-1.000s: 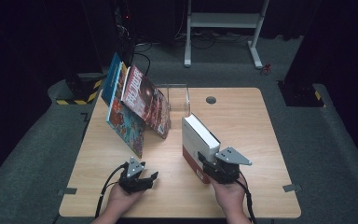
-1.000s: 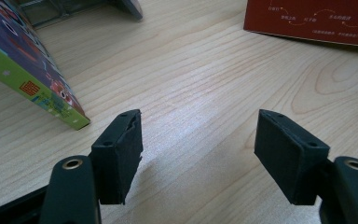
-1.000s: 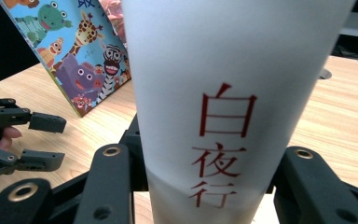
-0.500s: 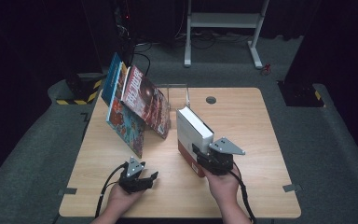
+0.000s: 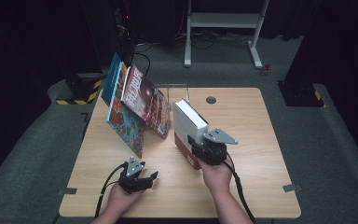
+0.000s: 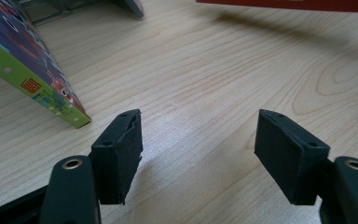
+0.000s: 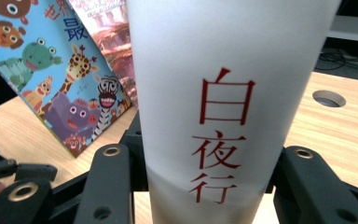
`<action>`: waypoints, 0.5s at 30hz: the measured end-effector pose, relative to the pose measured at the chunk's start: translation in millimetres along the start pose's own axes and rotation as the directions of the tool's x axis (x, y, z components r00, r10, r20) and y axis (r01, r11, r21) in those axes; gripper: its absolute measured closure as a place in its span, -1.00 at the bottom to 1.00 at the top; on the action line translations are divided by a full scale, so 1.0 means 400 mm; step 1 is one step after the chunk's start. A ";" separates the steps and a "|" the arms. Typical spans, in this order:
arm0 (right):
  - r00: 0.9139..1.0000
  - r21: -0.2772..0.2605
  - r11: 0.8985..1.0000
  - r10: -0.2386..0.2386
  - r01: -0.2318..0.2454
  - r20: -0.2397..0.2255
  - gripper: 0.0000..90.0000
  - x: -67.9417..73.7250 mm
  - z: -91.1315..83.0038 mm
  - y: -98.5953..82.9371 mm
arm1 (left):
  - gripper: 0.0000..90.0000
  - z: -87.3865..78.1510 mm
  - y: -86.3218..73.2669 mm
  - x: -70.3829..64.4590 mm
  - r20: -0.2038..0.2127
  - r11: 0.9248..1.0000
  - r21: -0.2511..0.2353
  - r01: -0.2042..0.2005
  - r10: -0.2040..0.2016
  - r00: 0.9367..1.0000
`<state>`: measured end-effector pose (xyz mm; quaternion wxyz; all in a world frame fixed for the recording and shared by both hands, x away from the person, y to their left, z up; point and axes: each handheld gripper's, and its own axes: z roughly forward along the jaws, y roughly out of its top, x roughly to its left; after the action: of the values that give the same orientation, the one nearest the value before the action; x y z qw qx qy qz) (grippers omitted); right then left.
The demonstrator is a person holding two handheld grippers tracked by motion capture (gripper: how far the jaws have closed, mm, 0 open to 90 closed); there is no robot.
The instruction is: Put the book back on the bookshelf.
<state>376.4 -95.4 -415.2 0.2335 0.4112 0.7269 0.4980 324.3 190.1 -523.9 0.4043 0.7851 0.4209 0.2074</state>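
A thick white book (image 5: 188,122) with a red lower band stands upright near the table's middle, my right gripper (image 5: 204,148) shut on its spine end. Its white spine (image 7: 214,93) with red characters rises between my jaws in the right gripper view. Several picture books (image 5: 135,105) lean to the left against a clear stand (image 5: 179,88). The animal-cover book (image 7: 60,70) shows left of the spine. My left gripper (image 5: 137,175) rests low at the front left, open, nothing between its pads (image 6: 121,149); a green-edged book corner (image 6: 37,84) lies just ahead of it.
A round cable hole (image 5: 210,99) sits in the wooden table (image 5: 261,140) at the back. A white desk frame (image 5: 223,23) stands on the floor behind. A black and yellow striped block (image 5: 77,93) lies off the table's left rear corner.
My right gripper has carried the white book leftward, closer to the leaning books. The left gripper has stayed put.
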 end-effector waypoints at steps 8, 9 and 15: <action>1.000 -0.025 1.000 0.008 -0.007 0.011 0.21 0.001 0.037 0.031 | -0.28 0.000 0.000 0.001 0.003 1.000 0.000 0.003 -0.003 1.000; 1.000 -0.029 1.000 0.008 -0.007 0.013 0.21 0.002 0.041 0.035 | -0.28 0.000 0.000 0.001 0.004 1.000 0.001 0.003 -0.003 1.000; 0.999 -0.042 0.999 0.002 0.000 0.039 0.21 -0.002 0.073 0.060 | -0.28 -0.001 0.000 0.002 0.007 1.000 0.004 0.005 -0.005 1.000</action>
<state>407.5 -76.4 -404.9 0.2559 0.4164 0.7113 0.5051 324.6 190.9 -523.9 0.4048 0.7855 0.4219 0.2029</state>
